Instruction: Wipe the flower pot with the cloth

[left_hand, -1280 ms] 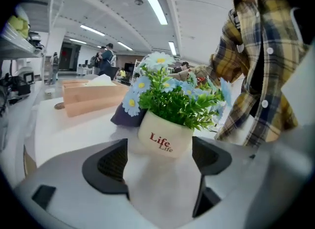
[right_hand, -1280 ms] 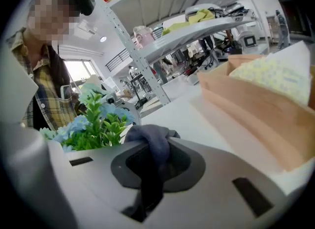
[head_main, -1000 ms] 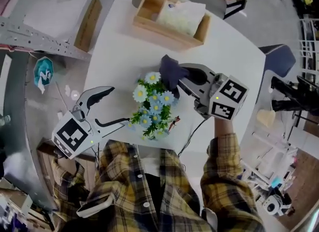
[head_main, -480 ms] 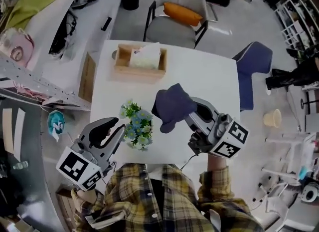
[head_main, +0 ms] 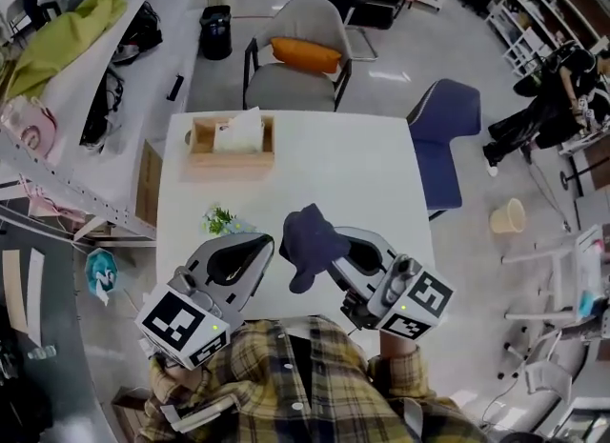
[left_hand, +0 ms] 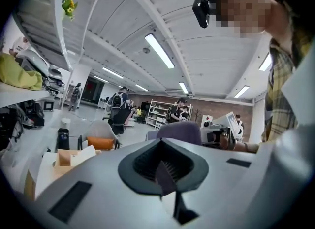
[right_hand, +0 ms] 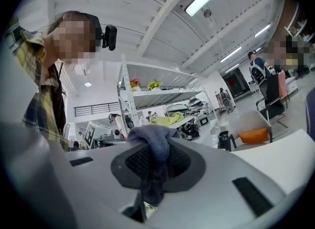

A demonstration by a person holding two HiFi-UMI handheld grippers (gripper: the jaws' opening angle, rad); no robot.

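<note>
The flower pot's green and pale-blue blooms [head_main: 220, 219] peek out on the white table [head_main: 362, 174], mostly hidden behind my left gripper [head_main: 263, 241]; the pot itself is hidden. The left gripper is raised above the table, shut, with nothing held; in its own view the left gripper [left_hand: 165, 176] shows its jaws together. The dark blue cloth [head_main: 305, 239] hangs from my right gripper [head_main: 330, 249], which is shut on it, lifted beside the left one. In the right gripper view the cloth [right_hand: 156, 147] bunches between the pads of the right gripper [right_hand: 151, 174].
A wooden tissue box [head_main: 232, 146] stands at the table's far left. Behind the table are a grey chair with an orange cushion [head_main: 303, 55] and a blue chair [head_main: 443, 122] at the right. Metal shelving [head_main: 57, 203] runs along the left.
Both grippers have risen off the table toward the head camera. The left jaws went from open beside the flowers to shut. The cloth stayed in the right gripper.
</note>
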